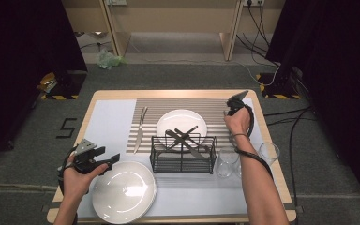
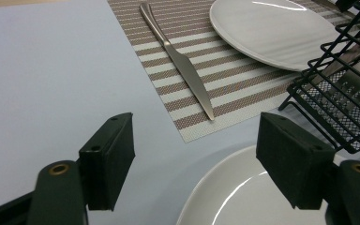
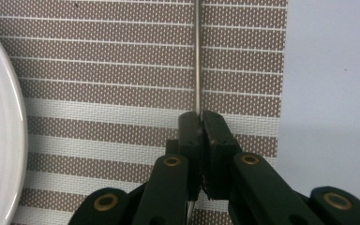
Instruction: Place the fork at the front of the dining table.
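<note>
Two grippers are in play, and mine on the right matters now. The right gripper [image 3: 200, 136] is clamped on a thin piece of cutlery [image 3: 198, 56], seen edge-on as a bright metal line running away from the jaws over the striped placemat [image 3: 122, 79]. I cannot tell whether it is a knife, fork or spoon. From the high view the right gripper [image 1: 233, 108] sits near the far right corner of the mat, beside the far plate [image 1: 182, 123].

The left gripper [image 2: 194, 154] hangs loose with its jaws wide apart and nothing between them, just above the rim of the near plate [image 2: 225, 197]. A knife [image 2: 180, 65] already lies on the mat's left side.

My worry is the grip: the jaws pinch a narrow, slick edge, so the piece could pivot or slide out if I tilt the hand. Letting go too high would make it bounce and land crooked, perhaps against the far plate. The two glasses [image 1: 227, 163] stand close under my right forearm, and pulling back carelessly could knock them over or catch the wire rack [image 1: 183, 154].
</note>
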`<state>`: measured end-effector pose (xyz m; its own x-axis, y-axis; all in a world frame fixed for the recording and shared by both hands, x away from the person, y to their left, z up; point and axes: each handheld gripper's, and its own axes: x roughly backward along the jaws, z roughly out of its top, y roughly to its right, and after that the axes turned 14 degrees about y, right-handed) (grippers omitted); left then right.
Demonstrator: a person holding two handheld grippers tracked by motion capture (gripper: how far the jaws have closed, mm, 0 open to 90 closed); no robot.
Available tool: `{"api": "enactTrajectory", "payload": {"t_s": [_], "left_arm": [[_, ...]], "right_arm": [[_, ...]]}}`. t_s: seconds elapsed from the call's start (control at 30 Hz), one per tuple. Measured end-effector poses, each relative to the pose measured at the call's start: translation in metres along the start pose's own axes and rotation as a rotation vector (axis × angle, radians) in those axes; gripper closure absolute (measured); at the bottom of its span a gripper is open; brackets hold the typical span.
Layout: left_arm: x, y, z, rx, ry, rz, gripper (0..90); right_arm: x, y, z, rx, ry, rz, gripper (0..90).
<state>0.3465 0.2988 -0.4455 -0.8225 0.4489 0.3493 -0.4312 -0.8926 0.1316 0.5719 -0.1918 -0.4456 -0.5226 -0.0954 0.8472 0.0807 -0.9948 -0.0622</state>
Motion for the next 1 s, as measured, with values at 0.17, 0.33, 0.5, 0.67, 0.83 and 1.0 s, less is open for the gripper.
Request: {"api": "enactTrajectory", "payload": {"t_s": [0.17,0.33,0.5,0.67,0.83,1.0], "left_arm": [[0.000,0.001,0.000,-0.002,-0.001,-0.001,27.6],[0.000,0.001,0.000,-0.004,-0.002,-0.002,27.7],[0.000,0.001,0.000,-0.004,-0.002,-0.001,27.7],[0.001,0.000,0.000,0.000,0.001,0.001,27.7],[0.000,0.000,0.000,-0.004,-0.002,0.000,27.7],[0.000,0.001,0.000,-0.002,0.001,0.001,27.7]], "right_arm": [[0.000,-0.005,0.000,0.027,0.001,-0.014,87.3],[0.000,-0.009,-0.001,0.041,-0.007,-0.009,85.8],[-0.002,-0.012,-0.002,0.039,-0.012,0.021,82.6],[-0.005,-0.014,-0.003,0.035,-0.019,0.031,79.3],[-0.005,-0.013,-0.004,0.037,-0.017,0.032,77.1],[-0.001,-0.012,-0.002,0.024,-0.005,0.042,75.0]]}}
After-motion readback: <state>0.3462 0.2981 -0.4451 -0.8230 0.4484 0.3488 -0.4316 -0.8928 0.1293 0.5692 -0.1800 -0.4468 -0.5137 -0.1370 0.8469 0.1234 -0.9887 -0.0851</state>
